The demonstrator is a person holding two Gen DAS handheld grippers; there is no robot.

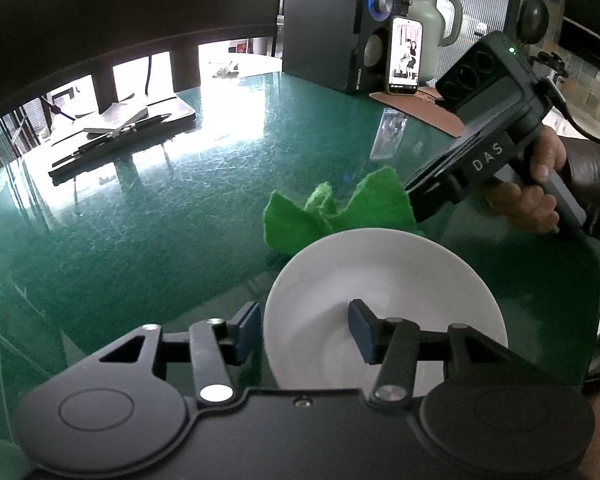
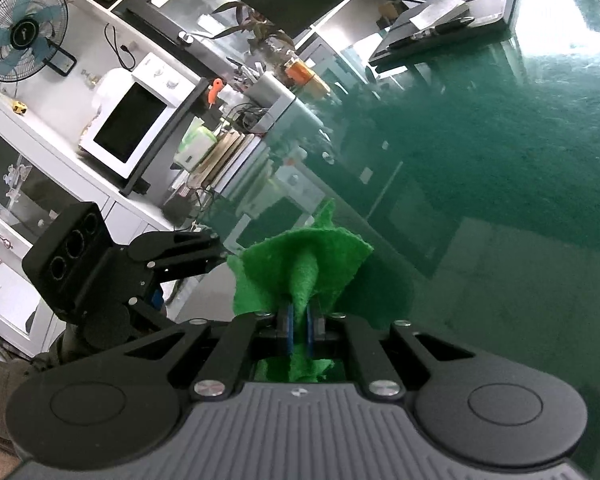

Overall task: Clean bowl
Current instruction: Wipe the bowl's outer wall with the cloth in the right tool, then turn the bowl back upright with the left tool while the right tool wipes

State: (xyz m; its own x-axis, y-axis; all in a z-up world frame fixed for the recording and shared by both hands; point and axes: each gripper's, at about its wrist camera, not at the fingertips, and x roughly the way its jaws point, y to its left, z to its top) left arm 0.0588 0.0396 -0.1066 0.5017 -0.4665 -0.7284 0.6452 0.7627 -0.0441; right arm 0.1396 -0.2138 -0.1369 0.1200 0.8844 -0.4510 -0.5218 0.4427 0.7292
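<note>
The green tabletop [image 1: 160,220] carries a white bowl [image 1: 384,276] near its edge. The left gripper [image 1: 306,330] has its jaws wide apart astride the bowl's rim, gripping nothing. Beyond the bowl, the right gripper [image 2: 299,330] pinches a green cloth [image 2: 300,276] tight.

I see daylight glaring white off the bench [image 1: 188,184] at its far edge; fisheye bends and darkens both views' corners.

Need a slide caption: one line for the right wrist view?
Right claw shut on a green cloth above the green table.
</note>
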